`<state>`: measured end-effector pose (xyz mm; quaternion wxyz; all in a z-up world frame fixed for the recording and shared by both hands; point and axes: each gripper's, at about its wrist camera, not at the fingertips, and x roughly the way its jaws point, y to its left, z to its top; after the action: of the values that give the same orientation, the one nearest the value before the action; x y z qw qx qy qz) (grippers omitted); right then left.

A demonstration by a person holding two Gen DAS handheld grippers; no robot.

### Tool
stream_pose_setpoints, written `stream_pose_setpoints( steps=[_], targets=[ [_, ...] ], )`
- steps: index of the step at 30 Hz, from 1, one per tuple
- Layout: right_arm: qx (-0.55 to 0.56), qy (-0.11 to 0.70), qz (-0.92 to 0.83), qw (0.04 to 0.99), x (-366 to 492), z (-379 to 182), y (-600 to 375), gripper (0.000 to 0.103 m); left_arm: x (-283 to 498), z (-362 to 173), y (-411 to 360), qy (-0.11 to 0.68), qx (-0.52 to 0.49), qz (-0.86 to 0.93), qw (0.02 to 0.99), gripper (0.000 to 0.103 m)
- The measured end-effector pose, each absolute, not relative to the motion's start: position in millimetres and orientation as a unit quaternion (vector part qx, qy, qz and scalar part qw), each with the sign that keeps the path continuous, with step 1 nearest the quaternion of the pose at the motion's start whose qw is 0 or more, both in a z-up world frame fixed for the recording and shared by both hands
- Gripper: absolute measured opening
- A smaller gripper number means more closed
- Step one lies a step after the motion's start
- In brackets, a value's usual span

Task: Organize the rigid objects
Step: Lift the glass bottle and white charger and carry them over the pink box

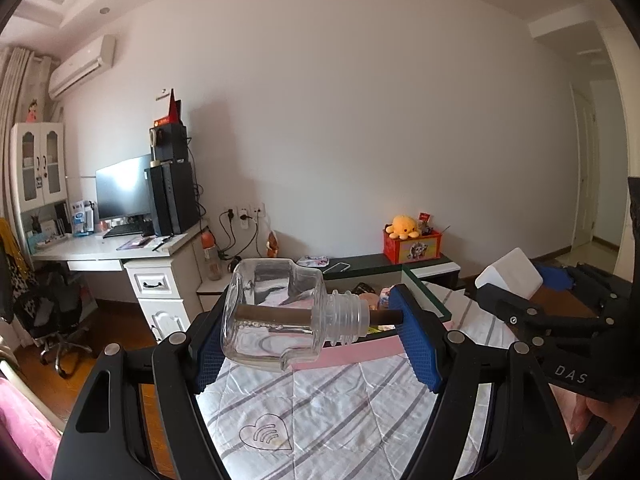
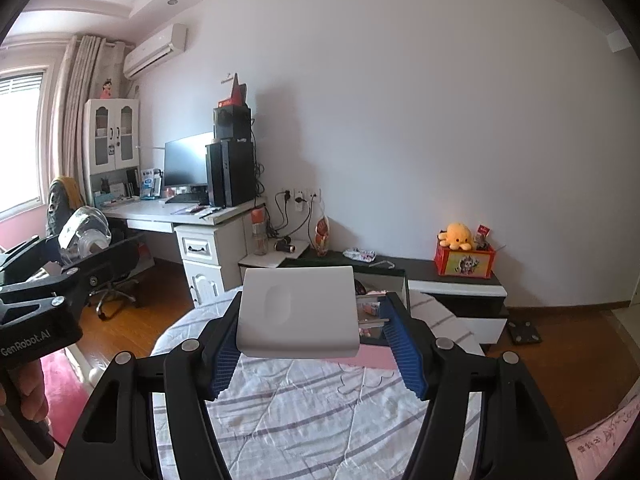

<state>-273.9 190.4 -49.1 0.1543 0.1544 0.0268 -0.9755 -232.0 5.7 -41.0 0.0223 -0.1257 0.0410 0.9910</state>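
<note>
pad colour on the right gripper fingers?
Blue, with a fine ribbed texture, on the pads of the right gripper; clearest in the right wrist view.

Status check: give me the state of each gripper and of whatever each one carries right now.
left gripper: shut on the clear bottle
clear bottle: lying sideways, uncapped, dark stick through its neck, lifted above the bed
right gripper: shut on the white box
white box: held off the bed, plug prongs pointing right
</note>
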Motion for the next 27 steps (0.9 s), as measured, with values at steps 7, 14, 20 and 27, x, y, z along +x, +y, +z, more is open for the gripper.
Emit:
stream_pose_setpoints(
  steps=[7,14,20,27],
  targets=[
    [0.153,0.029,-0.974,0.162,-283.3,-48.1,189.1,0.067,-249.7,-44.6,9.1,0.052,-0.137,0.989,0.013,0.076],
    [0.164,0.029,-0.972,0.166,-301.1,-53.3,191.3,0.067,-282.5,-51.5,14.2,0.059,-0.158,0.986,0.017,0.076],
    [0.183,0.036,-0.969,0.165,-334.4,-61.8,191.9,0.067,-328.0,-62.3,19.3,0.060,-0.192,0.979,0.046,0.076],
    [0.220,0.045,-0.961,0.162,-394.5,-79.5,191.1,0.067,-397.0,-76.2,23.6,0.074,-0.229,0.970,0.047,0.076]
  ],
)
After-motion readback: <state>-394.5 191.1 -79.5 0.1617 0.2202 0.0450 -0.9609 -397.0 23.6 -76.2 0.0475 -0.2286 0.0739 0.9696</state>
